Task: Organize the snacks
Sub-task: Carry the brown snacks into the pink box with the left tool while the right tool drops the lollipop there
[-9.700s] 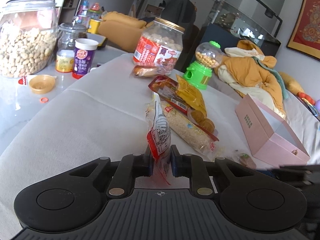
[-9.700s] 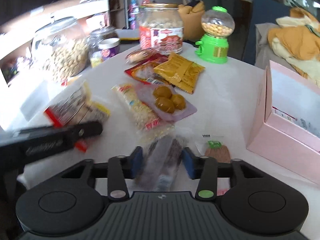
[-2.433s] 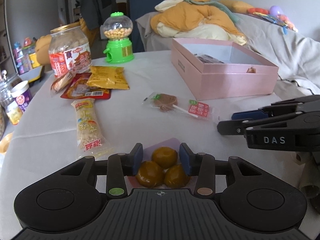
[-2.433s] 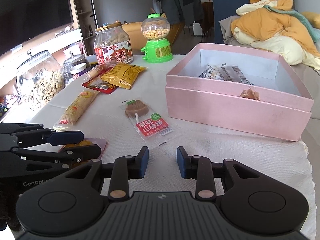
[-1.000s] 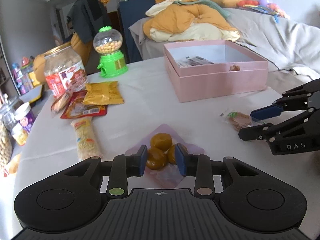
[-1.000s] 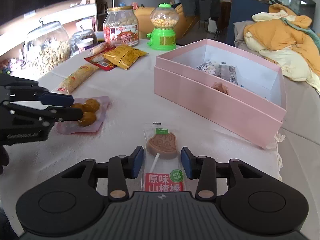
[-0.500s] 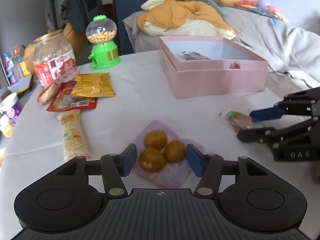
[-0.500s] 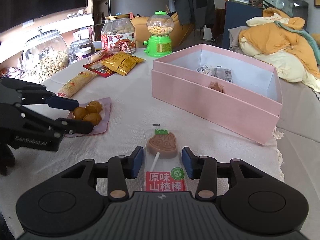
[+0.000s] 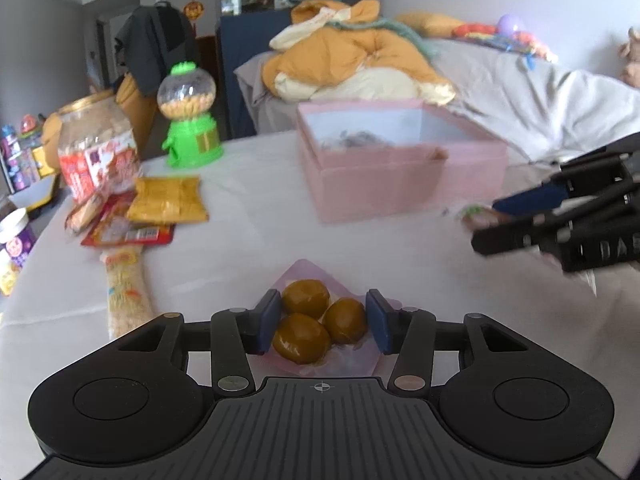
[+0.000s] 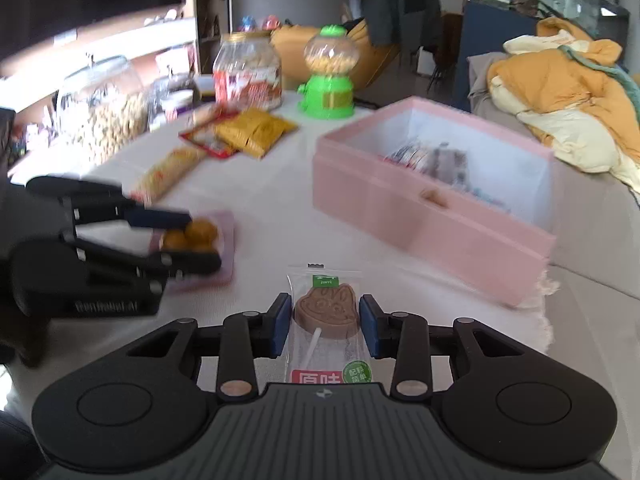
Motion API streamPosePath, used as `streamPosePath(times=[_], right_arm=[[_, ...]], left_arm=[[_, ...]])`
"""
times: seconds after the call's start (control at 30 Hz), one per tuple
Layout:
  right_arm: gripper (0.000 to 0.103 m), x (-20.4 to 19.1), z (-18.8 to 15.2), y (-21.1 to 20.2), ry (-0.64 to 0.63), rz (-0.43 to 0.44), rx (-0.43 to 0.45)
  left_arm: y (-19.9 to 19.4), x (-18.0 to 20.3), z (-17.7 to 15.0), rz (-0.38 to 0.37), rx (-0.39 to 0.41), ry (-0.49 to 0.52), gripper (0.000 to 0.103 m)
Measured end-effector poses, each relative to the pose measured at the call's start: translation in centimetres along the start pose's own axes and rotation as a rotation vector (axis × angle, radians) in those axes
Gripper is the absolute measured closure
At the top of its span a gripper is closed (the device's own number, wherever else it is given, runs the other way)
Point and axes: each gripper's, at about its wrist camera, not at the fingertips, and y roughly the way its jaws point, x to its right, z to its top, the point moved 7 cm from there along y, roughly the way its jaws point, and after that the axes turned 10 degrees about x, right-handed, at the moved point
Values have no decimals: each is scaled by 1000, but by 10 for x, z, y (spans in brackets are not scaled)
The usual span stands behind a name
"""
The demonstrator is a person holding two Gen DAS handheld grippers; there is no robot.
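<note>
Left wrist view: my left gripper (image 9: 322, 322) has been closing its fingers around the soft, slippery pastry pack (image 9: 320, 324), pads not yet pressing. My right gripper (image 10: 324, 326) pinches the light lollipop packet (image 10: 326, 312) near the pink box (image 10: 432, 216).

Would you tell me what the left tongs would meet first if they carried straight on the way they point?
Probably the pack of three brown balls, already between the left tongs; beyond it, bare tablecloth.
</note>
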Motion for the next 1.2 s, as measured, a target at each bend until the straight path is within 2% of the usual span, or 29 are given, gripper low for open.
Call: streamPosePath(times=[0.07,0.23,0.3,0.4,0.5,0.57,0.6,0.67,0.73,0.8,0.9,0.97,1.07,1.13,1.2], right_arm=[[66,6,14,-13,12,-12,39],[66,35,88,-47,11,-65,179],[66,53,123,-52,28,-103,211],[66,81,164,-44,66,-159,228],[66,109,178,-24,92,-228,219],[66,126,172,-4,118,-240,185],[66,133,166,8,132,-238,163],[61,145,149,33,157,-218,111],[58,154,132,58,196,-192,64],[52,158,119,75,225,-193,28],[45,156,109,84,231,-197,21],[44,148,109,91,216,-201,13],[42,129,116,99,181,-196,0],[37,110,126,103,163,-157,6],[31,83,139,112,151,-107,13]], left_arm=[[-11,3,22,-25,54,-16,51],[-23,8,127,-98,252,-33,51],[-9,15,162,-148,291,-36,51],[29,24,182,-200,265,-65,50],[85,23,170,-191,187,-183,51],[121,22,152,-163,83,-267,62],[135,25,145,-169,56,-283,62],[153,30,135,-191,40,-271,61],[157,21,132,-164,37,-292,61],[147,2,131,-153,60,-321,61],[121,-33,123,-130,75,-288,61],[95,-64,111,-49,89,-257,61],[49,-118,82,164,111,-268,61],[30,-151,60,251,111,-344,61],[22,-178,35,276,85,-471,62]])
